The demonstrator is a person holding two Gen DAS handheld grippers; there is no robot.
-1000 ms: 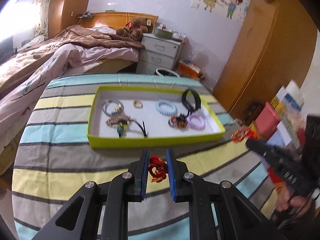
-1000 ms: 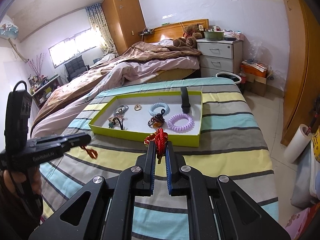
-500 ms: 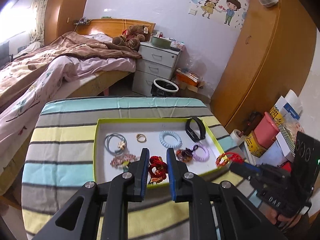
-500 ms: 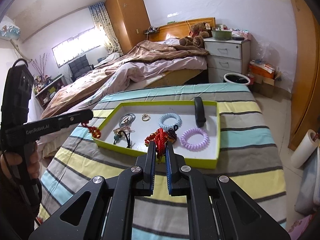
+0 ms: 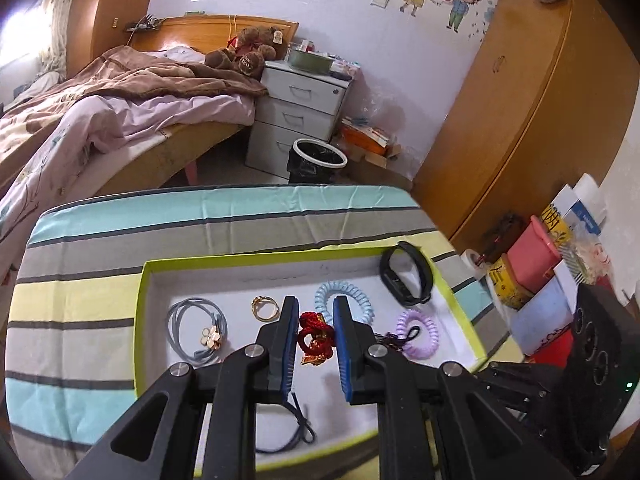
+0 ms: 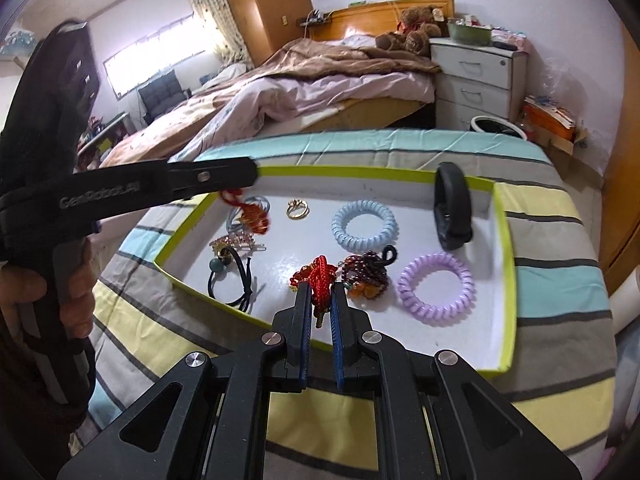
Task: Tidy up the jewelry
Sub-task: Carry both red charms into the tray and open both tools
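A lime-rimmed white tray (image 5: pixel 141 304) (image 6: pixel 505 248) lies on the striped table. It holds a blue coil band (image 6: pixel 364 226), a purple coil band (image 6: pixel 438 282), a black wristband (image 6: pixel 452 210), a gold ring (image 6: pixel 297 210), dark beads (image 6: pixel 366 276), grey hair ties (image 5: pixel 192 322) and a black hair tie (image 6: pixel 236 280). My left gripper (image 5: pixel 316 332) is shut on a red knotted bracelet (image 5: pixel 314 338) (image 6: pixel 250 210) above the tray's left part. My right gripper (image 6: pixel 320 300) is shut on a red cord bracelet (image 6: pixel 320 278) over the tray's near rim.
A bed (image 6: pixel 280 92) and a white nightstand (image 5: pixel 298 100) stand beyond the table. A bin (image 5: pixel 316 160) and a wooden wardrobe (image 5: pixel 520 120) are at the right. Boxes and pink containers (image 5: pixel 536 264) crowd the right side. The table's edges are near.
Both grippers have moved forward from the near table over the tray, each still holding its red bracelet. The tray now fills much more of both views.
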